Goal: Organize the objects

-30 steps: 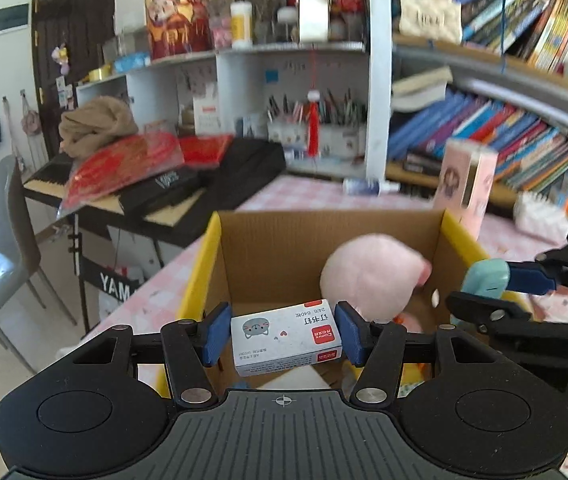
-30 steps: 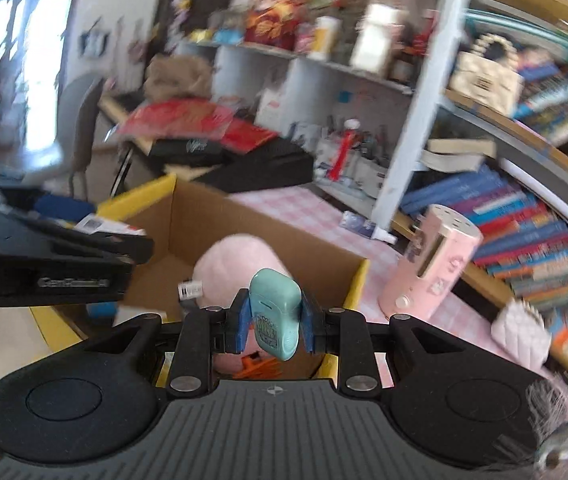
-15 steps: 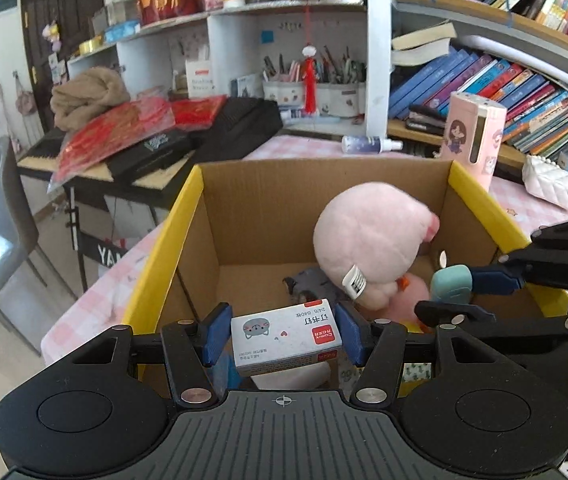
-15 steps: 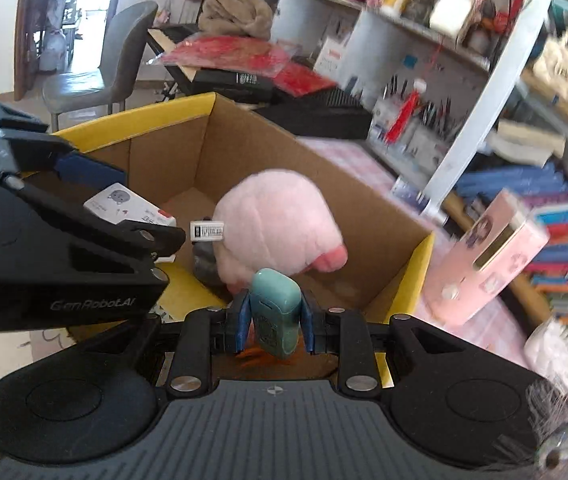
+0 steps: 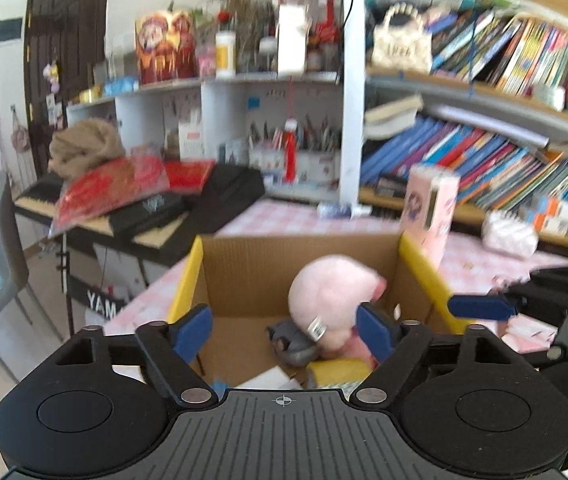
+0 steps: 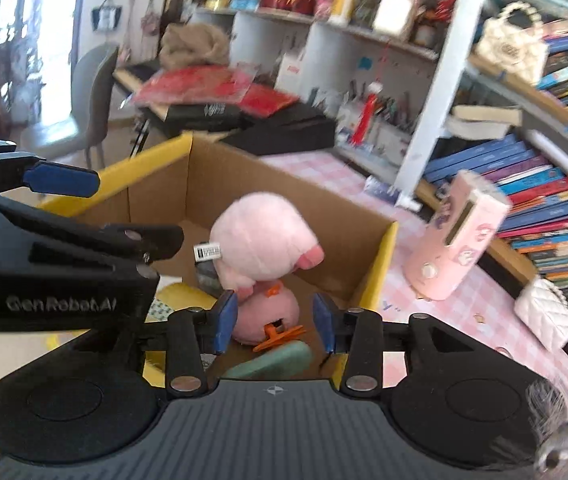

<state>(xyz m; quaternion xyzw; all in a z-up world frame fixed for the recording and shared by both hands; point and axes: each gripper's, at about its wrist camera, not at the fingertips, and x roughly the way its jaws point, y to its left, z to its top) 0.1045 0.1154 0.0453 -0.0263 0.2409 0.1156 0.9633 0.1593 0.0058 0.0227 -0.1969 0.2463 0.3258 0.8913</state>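
In the left wrist view the left gripper (image 5: 284, 332) sits low in the frame over the open cardboard box (image 5: 420, 264), its jaws spreading wide with nothing pinched between them. The right gripper (image 6: 275, 326), at the bottom centre of its own view, has its jaws parting too, and the teal object (image 6: 271, 362) lies loose on the box floor just below them. A pink plush toy (image 6: 259, 240) fills the middle of the box, which stands on the pink checked table (image 6: 424, 312).
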